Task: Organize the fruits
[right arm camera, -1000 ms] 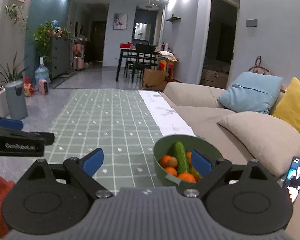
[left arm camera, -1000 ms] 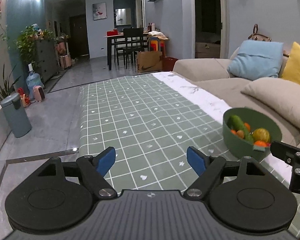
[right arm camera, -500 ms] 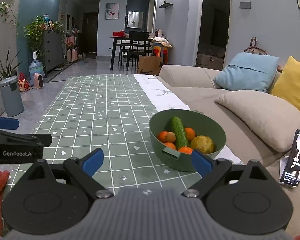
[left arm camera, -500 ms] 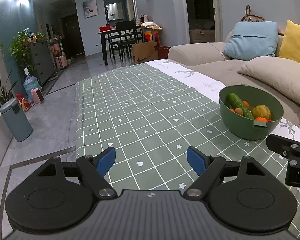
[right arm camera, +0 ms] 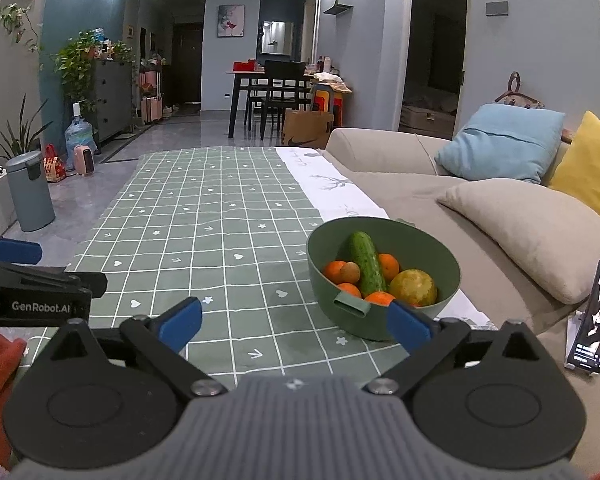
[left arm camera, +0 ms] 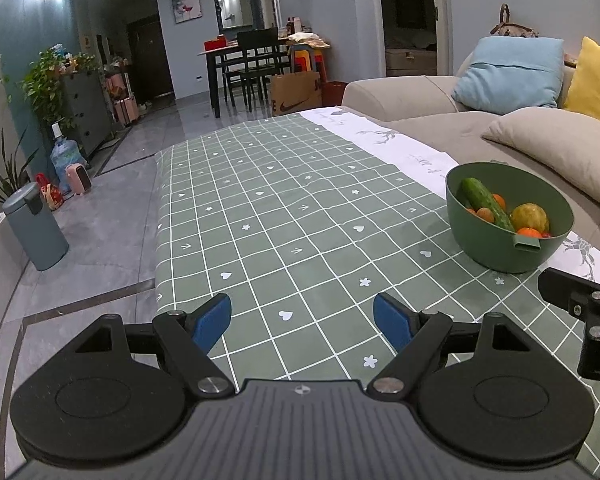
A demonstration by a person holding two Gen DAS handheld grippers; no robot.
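A green bowl (right arm camera: 440,248) (left arm camera: 496,248) stands near the right edge of the table with the green checked cloth (right arm camera: 220,220) (left arm camera: 280,208). In it lie a cucumber (right arm camera: 365,262) (left arm camera: 485,201), several oranges (right arm camera: 388,266) and a yellow-green round fruit (right arm camera: 414,287) (left arm camera: 530,218). My right gripper (right arm camera: 296,324) hovers just before the bowl, its jaws opening wide with nothing between them; the right pad overlaps the bowl's near rim in the picture. My left gripper (left arm camera: 302,322) is open and empty over the cloth, left of the bowl.
A beige sofa (right arm camera: 420,184) with blue, beige and yellow cushions runs along the table's right side. A phone (right arm camera: 594,316) stands propped at the right. A grey bin (right arm camera: 30,192) and plants stand on the floor at left; a dining table and chairs are far back.
Both views have tipped downward and the bowl sits lower and larger in the right wrist view. The right jaws stand slightly wider than before.
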